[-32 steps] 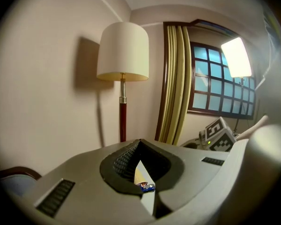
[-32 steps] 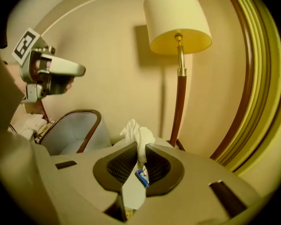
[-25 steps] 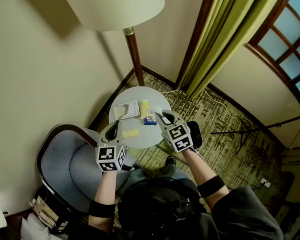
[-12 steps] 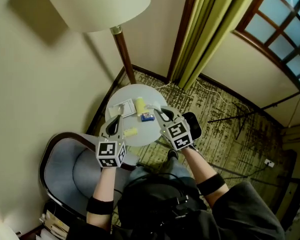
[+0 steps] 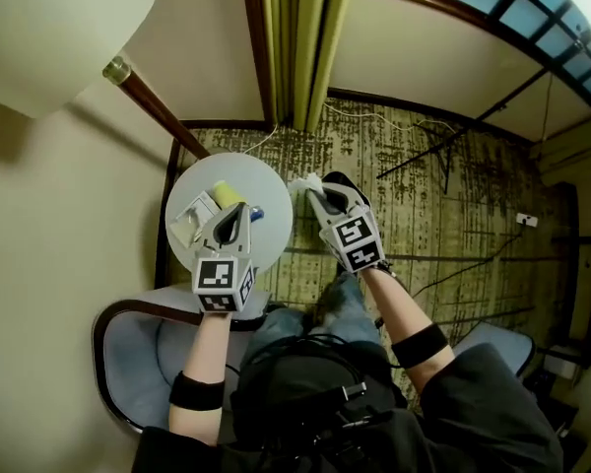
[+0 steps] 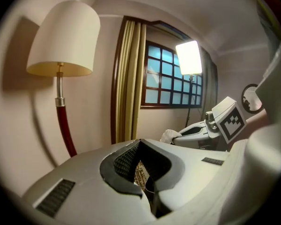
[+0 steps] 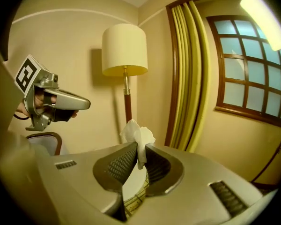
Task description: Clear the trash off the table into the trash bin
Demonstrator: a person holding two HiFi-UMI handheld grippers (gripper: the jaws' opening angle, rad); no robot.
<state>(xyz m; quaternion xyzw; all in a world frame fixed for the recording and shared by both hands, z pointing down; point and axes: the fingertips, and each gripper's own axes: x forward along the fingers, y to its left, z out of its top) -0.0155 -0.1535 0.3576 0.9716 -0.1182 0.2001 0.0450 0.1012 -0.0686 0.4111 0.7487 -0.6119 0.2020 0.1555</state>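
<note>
Seen from above, a dark shape (image 5: 347,179) sits on the floor just right of the round table (image 5: 276,227), partly hidden behind the right gripper (image 5: 313,193). It may be the trash bin, and its inside cannot be seen.

On the table lie a white paper (image 5: 190,221), a yellow packet (image 5: 226,194) and a small blue item (image 5: 257,213), bunched toward its left half. The table stands close to the wall, with a floor lamp (image 5: 150,104) behind it and an armchair (image 5: 128,348) near the person. To the right, patterned carpet (image 5: 453,225) lies open.

The right gripper is clamped on a crumpled white tissue (image 7: 136,132) (it sticks up past the jaw tips), held just past the table's right edge, beside the dark shape.

The left gripper (image 5: 233,212) hangs over the table, jaws pressed together on a thin printed wrapper (image 6: 139,172).
</note>
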